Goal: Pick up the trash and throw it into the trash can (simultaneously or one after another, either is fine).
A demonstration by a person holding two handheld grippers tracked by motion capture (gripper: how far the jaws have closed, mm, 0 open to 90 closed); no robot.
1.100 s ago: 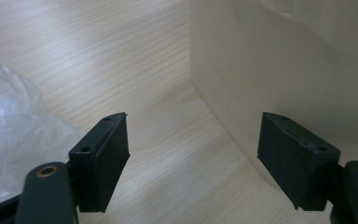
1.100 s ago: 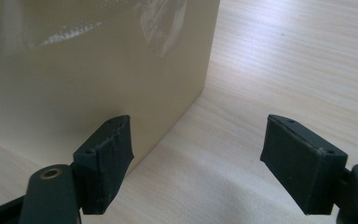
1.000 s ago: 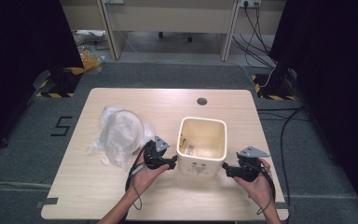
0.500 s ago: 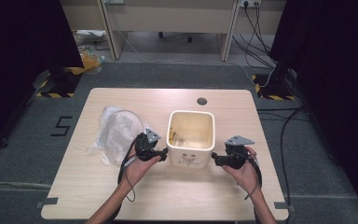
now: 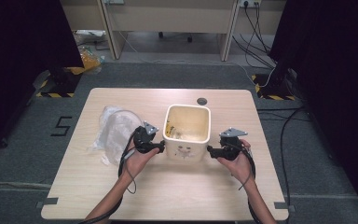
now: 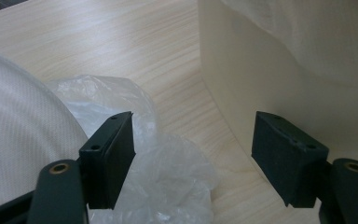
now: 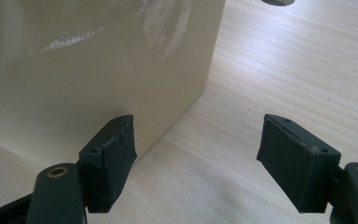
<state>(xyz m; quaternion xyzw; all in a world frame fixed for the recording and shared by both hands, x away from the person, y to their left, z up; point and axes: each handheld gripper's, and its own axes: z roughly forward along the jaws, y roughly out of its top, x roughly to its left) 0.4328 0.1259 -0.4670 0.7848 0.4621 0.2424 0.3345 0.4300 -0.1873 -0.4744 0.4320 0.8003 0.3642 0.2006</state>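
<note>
Looks like a lab or test bay, not a home. Bare wood-top table (image 5: 168,186) with a cable grommet (image 5: 202,101), grey carpet floor (image 5: 23,163), black curtains (image 5: 23,42) on both sides, hazard-striped stand feet (image 5: 56,93), loose cables (image 5: 261,28) to a wall socket (image 5: 246,3), floor marking "5" (image 5: 62,126).

The bin (image 5: 188,131) stands upright near the middle of the table (image 5: 168,196), with small bits lying inside on its bottom. Left of it lies a plastic bag (image 5: 113,132) — the left gripper (image 5: 160,147) sits between the 2. The right gripper (image 5: 210,150) is just beside the bin's right wall. Behind the bin — a grommet (image 5: 202,101).
</note>
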